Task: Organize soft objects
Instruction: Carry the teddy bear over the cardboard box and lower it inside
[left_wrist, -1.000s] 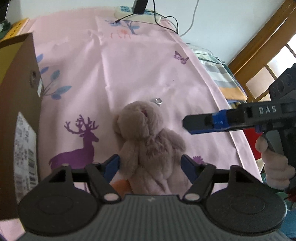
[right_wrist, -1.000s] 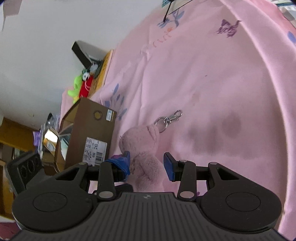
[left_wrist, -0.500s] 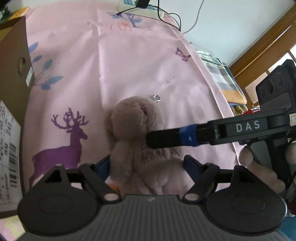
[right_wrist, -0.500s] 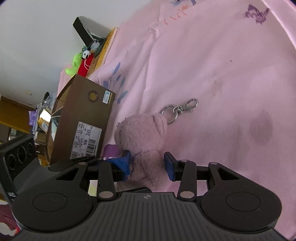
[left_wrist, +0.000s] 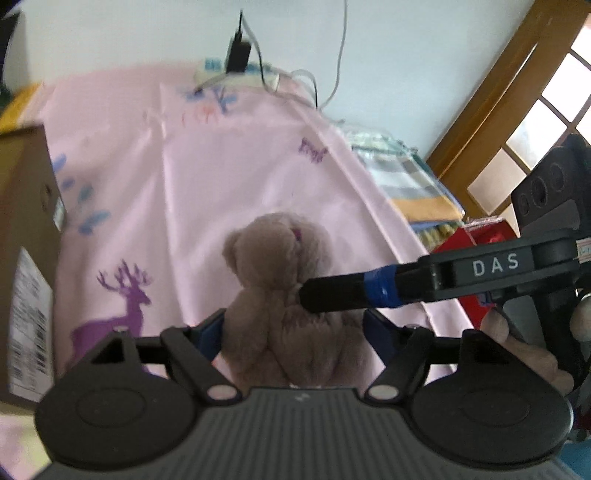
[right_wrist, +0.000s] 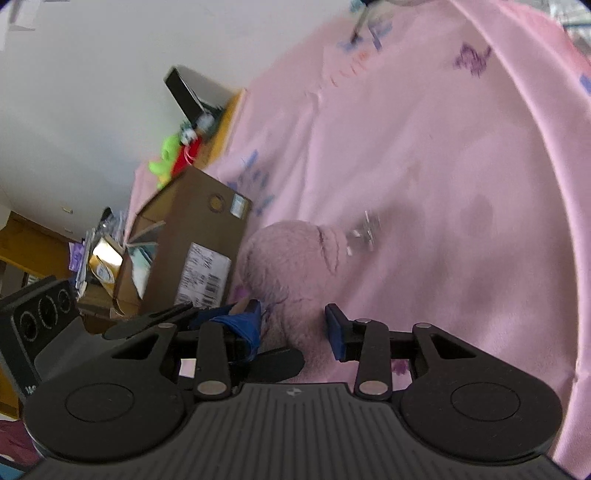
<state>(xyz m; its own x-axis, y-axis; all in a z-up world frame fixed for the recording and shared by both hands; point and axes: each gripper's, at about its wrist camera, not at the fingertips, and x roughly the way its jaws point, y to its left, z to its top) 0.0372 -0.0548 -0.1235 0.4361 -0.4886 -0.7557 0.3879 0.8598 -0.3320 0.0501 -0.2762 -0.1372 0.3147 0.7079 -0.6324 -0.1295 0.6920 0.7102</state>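
The plush teddy bear (left_wrist: 284, 295), dusty pink, sits upright between the fingers of both grippers, above the pink bedsheet (left_wrist: 221, 166) printed with a purple deer (left_wrist: 122, 306). The left gripper (left_wrist: 295, 328) straddles the bear's lower body with its fingers spread wide: the left finger (left_wrist: 210, 332) lies against the bear's flank, and whether the other one presses the fur cannot be told. The right gripper (right_wrist: 293, 325) reaches in from the side and pinches the bear's body just under the head, its blue-taped fingers (right_wrist: 336, 336) sunk into the fur; its jaws have just been closing on the bear. In the left wrist view one of these fingers crosses the bear's neck. A metal keyring clasp (right_wrist: 364, 232), blurred, hangs off the bear's head. A brown cardboard box (right_wrist: 192, 251) with a shipping label stands just beside the bear, its flaps open. At the far end of the bed a power strip (left_wrist: 236, 72) with a plugged-in charger lies by the wall.
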